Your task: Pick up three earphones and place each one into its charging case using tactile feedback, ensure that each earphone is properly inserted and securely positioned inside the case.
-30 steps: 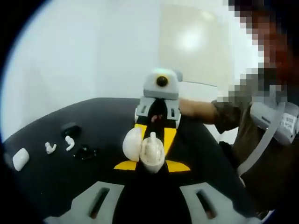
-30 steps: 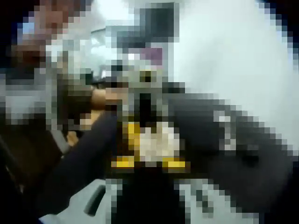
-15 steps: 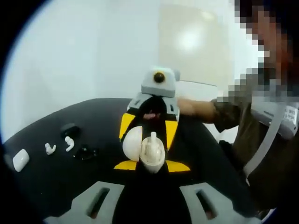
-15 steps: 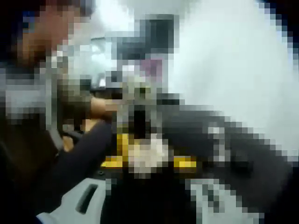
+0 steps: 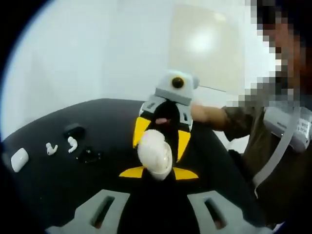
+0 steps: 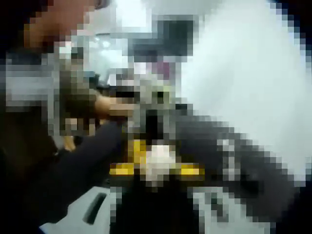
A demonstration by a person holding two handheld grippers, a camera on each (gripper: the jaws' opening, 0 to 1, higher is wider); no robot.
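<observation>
Between the two grippers, the white case (image 5: 155,157) now reads lid-down; 0.5 s ago it stood open with an earphone seated. Left gripper (image 5: 158,173) fingers clamp it. Right gripper (image 5: 162,134) fingers: cannot tell. Two earphones (image 5: 50,148) wait on the counter (image 5: 44,195)

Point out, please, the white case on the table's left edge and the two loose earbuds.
White case (image 5: 19,159), left gripper view, its middle.
Left earbud (image 5: 50,148), left gripper view, its head.
Right earbud (image 5: 72,144), left gripper view, its stem.

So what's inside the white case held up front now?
Nothing can be seen inside: the white charging case, held between the left gripper and right gripper fingers, looks closed, its lid covering any earphone.
</observation>
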